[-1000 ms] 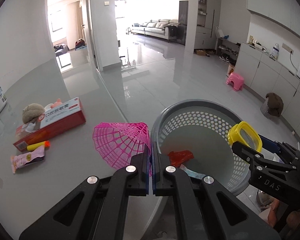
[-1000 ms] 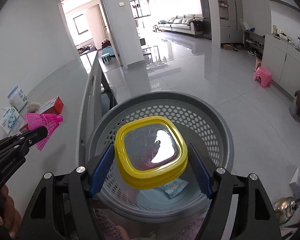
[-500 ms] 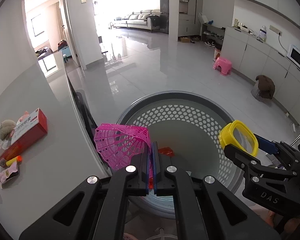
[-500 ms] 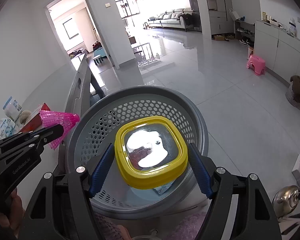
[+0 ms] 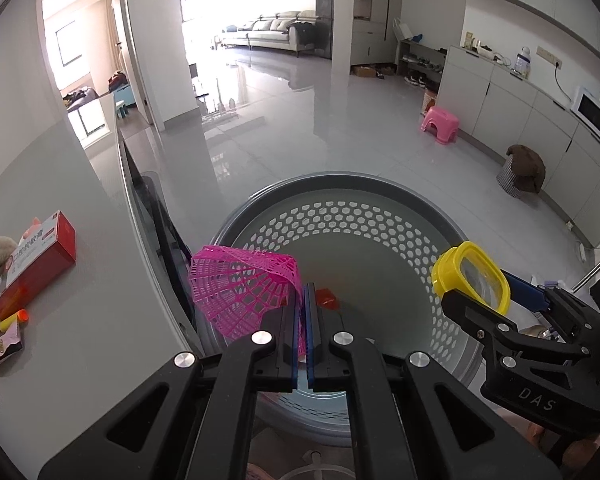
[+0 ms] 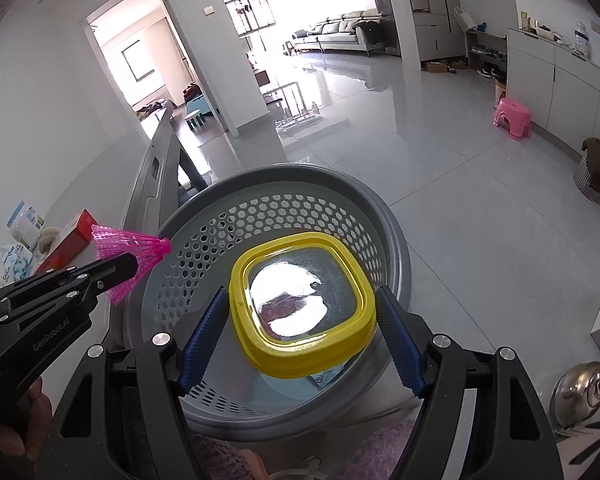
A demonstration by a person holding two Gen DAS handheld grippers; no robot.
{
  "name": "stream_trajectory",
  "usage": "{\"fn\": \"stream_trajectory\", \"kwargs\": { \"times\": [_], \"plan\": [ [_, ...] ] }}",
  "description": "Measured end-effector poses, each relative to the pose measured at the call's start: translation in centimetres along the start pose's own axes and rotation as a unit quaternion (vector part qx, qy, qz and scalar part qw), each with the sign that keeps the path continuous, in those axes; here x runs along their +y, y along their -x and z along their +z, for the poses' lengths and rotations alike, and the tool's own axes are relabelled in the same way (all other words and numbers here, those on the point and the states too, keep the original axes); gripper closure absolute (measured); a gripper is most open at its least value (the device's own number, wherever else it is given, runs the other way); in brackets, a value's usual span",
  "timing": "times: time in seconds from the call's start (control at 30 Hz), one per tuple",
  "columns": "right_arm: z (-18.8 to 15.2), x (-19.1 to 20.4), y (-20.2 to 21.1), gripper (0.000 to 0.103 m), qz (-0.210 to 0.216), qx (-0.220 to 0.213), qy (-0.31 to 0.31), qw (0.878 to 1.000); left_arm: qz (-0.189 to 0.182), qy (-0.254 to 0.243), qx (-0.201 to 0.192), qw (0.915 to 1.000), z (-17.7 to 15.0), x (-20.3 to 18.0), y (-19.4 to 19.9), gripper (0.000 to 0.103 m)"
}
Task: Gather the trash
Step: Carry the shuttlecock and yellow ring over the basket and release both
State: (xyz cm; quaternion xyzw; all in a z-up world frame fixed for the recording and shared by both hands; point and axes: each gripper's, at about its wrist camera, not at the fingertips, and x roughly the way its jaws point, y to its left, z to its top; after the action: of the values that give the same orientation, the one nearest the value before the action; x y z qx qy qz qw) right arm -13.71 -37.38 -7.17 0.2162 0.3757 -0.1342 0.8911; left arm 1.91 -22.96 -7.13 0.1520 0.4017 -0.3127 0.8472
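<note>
The left tongs [image 5: 302,308] have swung right off the worktop [image 5: 80,320], and the pink shuttlecock [image 5: 242,290] they carry now hangs over the near-left rim of the grey basket [image 5: 340,184] instead of over the worktop. The red box [image 5: 40,256] and the snack packet [image 5: 2,346] slide out to the far left edge of the left view. On the right, the yellow lid [image 6: 302,304] sits lower and further toward the basket's right side, with more of the perforated wall showing behind it.
</note>
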Motion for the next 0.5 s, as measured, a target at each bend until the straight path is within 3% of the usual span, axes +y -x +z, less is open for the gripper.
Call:
{"fn": "stream_trajectory", "kwargs": {
  "times": [0.3,0.4,0.47,0.5],
  "plan": [
    [0.33,-0.08,-0.66,0.031,0.004,0.008,-0.003,1.0,0.003,0.004,0.005,1.0,-0.1,0.29,-0.22,0.096],
    [0.31,-0.18,-0.7,0.026,0.011,0.007,-0.007,1.0,0.008,0.01,0.009,0.9999,-0.2,0.3,-0.12,0.075],
    [0.31,-0.24,-0.63,0.024,0.013,0.004,-0.01,1.0,0.012,0.017,0.005,0.9998,-0.32,0.58,0.02,0.052],
    [0.32,-0.31,-0.6,0.024,0.014,0.004,-0.011,1.0,0.013,0.019,0.002,0.9997,-0.35,0.67,0.14,0.051]
  ]
}}
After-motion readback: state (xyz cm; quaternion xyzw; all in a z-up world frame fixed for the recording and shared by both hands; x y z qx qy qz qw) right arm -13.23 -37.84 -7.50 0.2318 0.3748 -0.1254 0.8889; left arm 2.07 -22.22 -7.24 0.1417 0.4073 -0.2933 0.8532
